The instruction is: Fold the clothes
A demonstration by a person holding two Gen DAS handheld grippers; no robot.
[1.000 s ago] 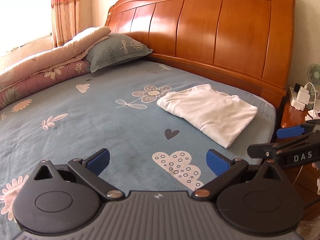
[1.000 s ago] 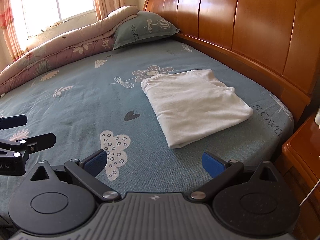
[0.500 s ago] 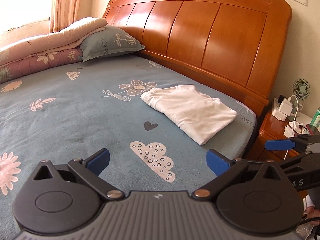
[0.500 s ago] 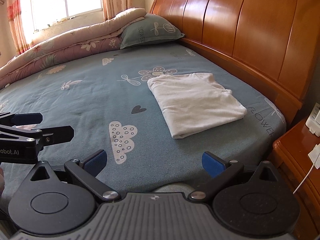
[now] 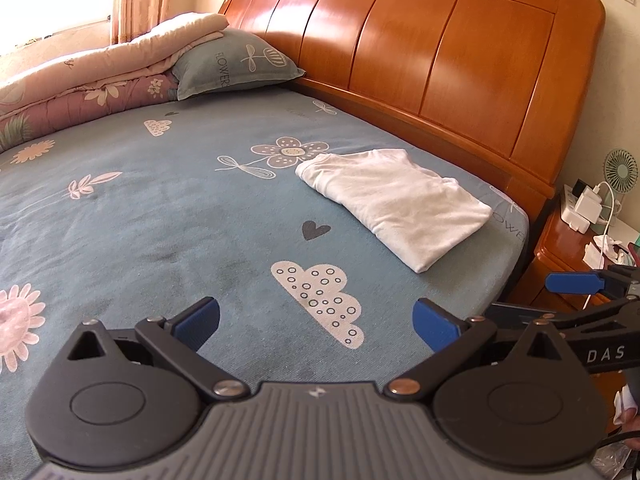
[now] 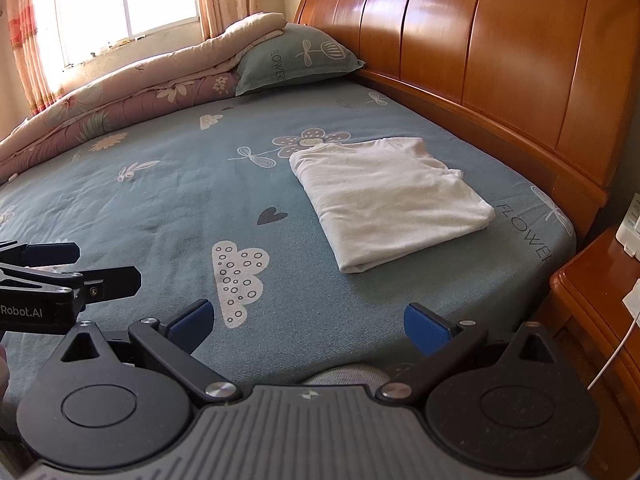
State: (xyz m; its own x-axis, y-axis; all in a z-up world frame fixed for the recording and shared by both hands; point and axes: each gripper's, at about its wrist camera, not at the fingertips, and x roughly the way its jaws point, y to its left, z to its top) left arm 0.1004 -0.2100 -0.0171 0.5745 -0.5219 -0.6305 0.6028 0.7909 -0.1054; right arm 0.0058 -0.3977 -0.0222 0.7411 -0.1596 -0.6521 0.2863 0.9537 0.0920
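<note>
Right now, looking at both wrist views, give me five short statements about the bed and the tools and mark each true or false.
1. The white folded garment lies flat on the blue-green patterned bedsheet. True.
2. The left tool is shut on the garment. False: its jaws stand open, holding nothing, well short of the garment.
3. The grey-green pillow printed with FLOWER rests by the orange wooden headboard. True.
4. The garment covers the white cloud print. False: the cloud lies bare, apart from it.
5. The right tool grips the pink flowered quilt. False: it is open and empty.
</note>
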